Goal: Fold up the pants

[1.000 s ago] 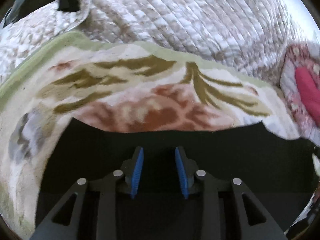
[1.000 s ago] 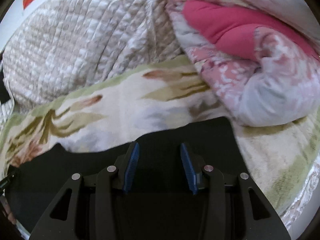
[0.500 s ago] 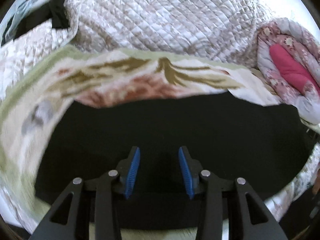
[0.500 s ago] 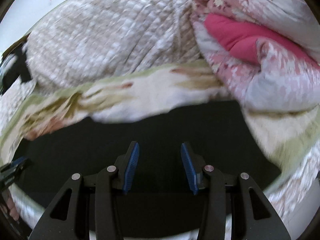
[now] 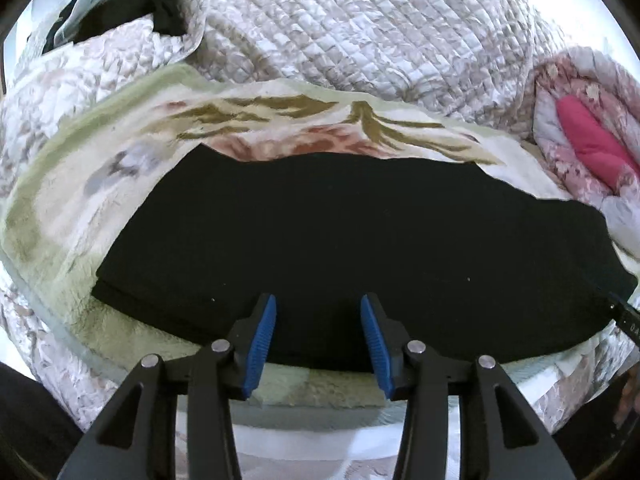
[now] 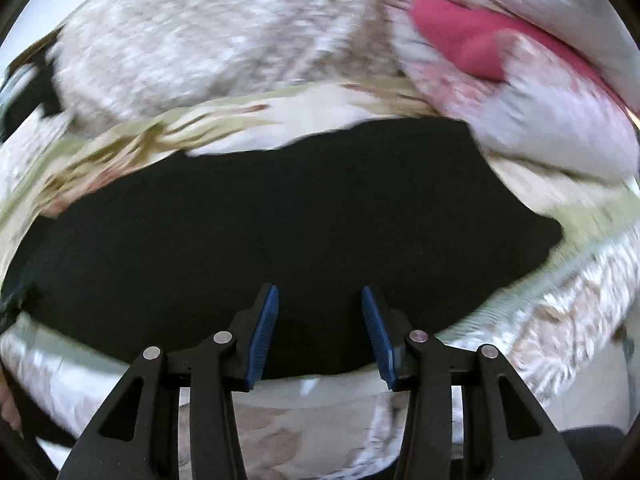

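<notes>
The black pants (image 5: 352,240) lie folded flat in a wide band on a floral blanket (image 5: 280,120) on the bed. They also fill the middle of the right wrist view (image 6: 280,232). My left gripper (image 5: 318,304) is open and empty, its blue pads above the near edge of the pants. My right gripper (image 6: 318,296) is open and empty too, above the near edge further right. The tip of the right gripper shows at the right edge of the left wrist view (image 5: 628,320).
A quilted beige bedspread (image 5: 380,28) is heaped behind the blanket. A rolled pink floral duvet (image 5: 588,140) lies at the right, close to the pants' right end (image 6: 520,60). Dark clothing (image 5: 100,12) sits at the far left. The bed's near edge runs just under the grippers.
Both grippers have pulled back and up from the pants, staying open. The whole folded pants and the bed's near edge now show. The right wrist view is blurred by motion.
</notes>
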`<state>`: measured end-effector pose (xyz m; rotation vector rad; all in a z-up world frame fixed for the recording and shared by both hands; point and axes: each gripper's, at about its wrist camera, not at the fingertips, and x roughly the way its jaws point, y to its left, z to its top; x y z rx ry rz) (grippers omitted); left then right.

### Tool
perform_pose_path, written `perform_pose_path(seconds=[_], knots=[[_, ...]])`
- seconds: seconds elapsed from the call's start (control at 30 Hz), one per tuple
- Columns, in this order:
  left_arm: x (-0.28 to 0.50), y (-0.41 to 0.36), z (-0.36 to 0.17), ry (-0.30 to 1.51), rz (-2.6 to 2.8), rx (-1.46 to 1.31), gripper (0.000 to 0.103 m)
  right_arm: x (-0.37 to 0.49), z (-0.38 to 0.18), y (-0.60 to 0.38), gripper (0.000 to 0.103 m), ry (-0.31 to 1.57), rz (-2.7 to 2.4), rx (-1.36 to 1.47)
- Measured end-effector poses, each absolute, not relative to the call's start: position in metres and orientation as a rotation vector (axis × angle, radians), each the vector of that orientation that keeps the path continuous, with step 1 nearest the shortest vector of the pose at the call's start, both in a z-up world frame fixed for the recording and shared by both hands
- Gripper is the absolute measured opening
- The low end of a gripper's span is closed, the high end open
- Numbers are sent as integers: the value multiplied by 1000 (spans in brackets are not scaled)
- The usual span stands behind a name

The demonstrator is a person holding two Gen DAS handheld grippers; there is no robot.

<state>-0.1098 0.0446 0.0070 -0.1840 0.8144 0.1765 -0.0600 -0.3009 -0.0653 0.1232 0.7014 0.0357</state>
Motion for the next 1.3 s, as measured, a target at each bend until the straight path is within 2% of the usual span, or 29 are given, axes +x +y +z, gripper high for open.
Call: perform_pose_path(seconds=[0.1, 0.23, 0.5, 0.6, 0.67, 1.2, 1.3], knots=[[-113, 47, 14, 777, 211, -170, 47, -62, -58, -312, 45, 656, -2, 166], [-110, 65, 6, 812, 242, -212, 47, -54, -66, -303, 45, 719, -7, 120], [-131, 89, 20, 727, 357, -203, 47, -57, -55, -248, 47, 655, 224, 35], [-128, 101, 7, 792, 339, -274, 47, -48, -72, -224, 48, 738, 305, -21], [-132, 102, 10, 784, 332, -277, 47, -50, -72, -213, 52, 716, 310, -86], [-155, 133, -1, 757, 262, -550, 49, -57, -68, -205, 52, 700, 417, -27], [-151, 138, -4, 738, 259, -587, 53, -57, -68, -206, 52, 695, 418, -23]])
